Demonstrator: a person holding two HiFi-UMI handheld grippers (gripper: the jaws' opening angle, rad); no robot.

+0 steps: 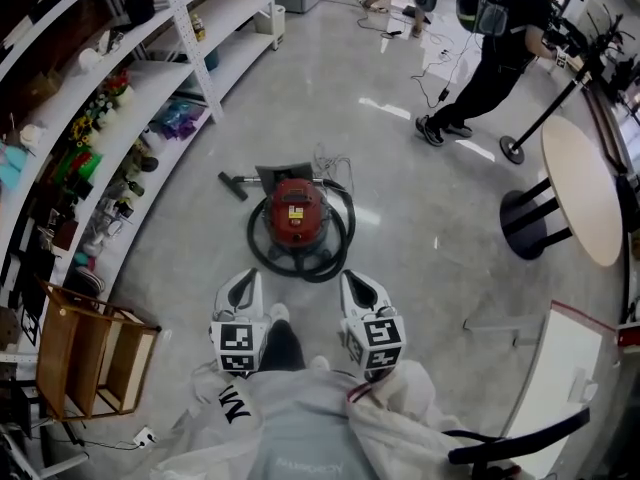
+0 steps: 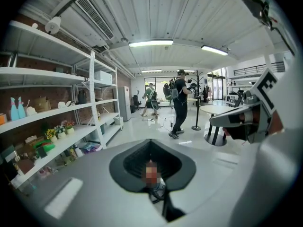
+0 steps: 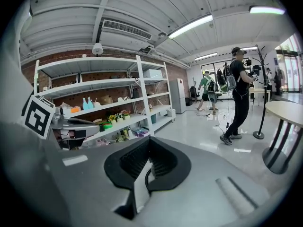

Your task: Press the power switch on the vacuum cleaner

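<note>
Going left to right: the shelving [image 1: 150, 118] is running down the left wall. The left gripper [image 1: 245, 280] is hanging close to the body, jaws pressed together on nothing. The red vacuum cleaner [image 1: 297, 211] is sitting on the floor just ahead and below, with its hose [image 1: 340, 240] coiling round it. The right gripper [image 1: 356, 280] is hanging the same way, jaws together, empty. The vacuum's lying pretty much dead between them, so neither's looking nearer to me. Only the head view is showing it whole, and both gripper views are pointing level across the room. I'm not spotting the switch anywhere.
</note>
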